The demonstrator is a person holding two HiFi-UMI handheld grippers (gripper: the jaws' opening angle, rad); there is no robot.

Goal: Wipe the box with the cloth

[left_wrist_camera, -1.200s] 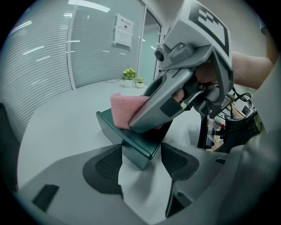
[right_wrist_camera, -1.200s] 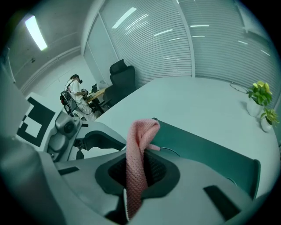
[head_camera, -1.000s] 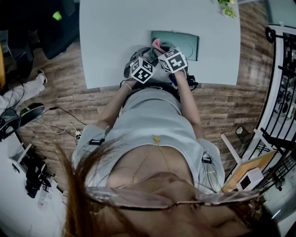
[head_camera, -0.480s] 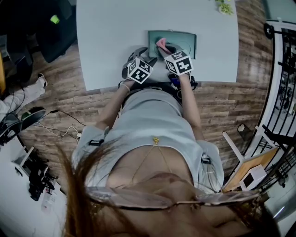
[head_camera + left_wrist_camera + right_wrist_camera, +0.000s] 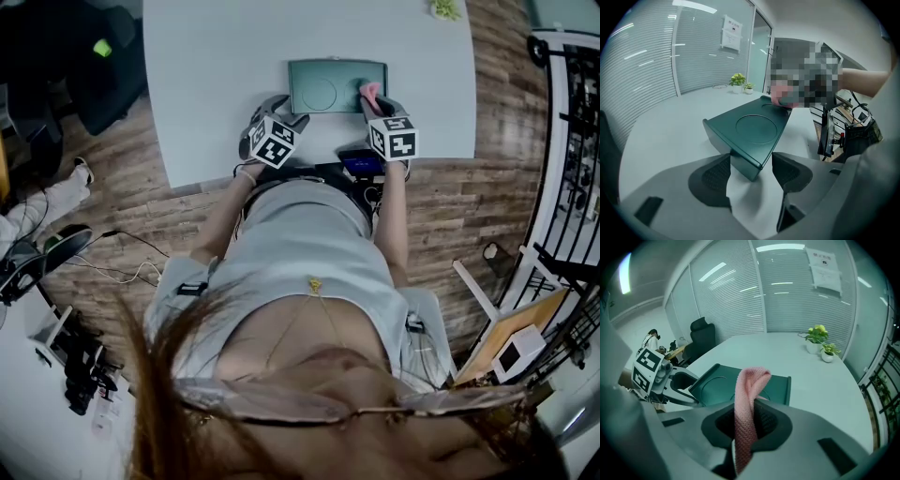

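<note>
Pink knit cloth (image 5: 749, 399) is pinched fast between the fingers of the right gripper (image 5: 745, 425), with its free loop standing up above them. In the head view that loop rests on the right end of the dark green box (image 5: 328, 86), at the edge nearer the person. The box lies flat on the pale bench (image 5: 225, 56), its long axis running across the person from left to right, with a shallow round recess in the middle of its top. Nearly the whole top therefore stretches away to the left of the cloth. Judged from that, the wipe calls for a sweep leftward along the long axis, toward the other hand, rather than a push away from the body.

At the opposite end is the left gripper (image 5: 750, 176). Its fingers (image 5: 710, 176) stand wide apart, and the near-left corner of the box pokes in between them. The finger on that view's left lies close against the box's side wall, though I cannot tell whether it touches. Bare bench shows between the corner and the other finger, so this gripper brackets the corner without clamping it. A leftward stroke would likely press the box toward this gripper, which looks placed to check any slide.
</note>
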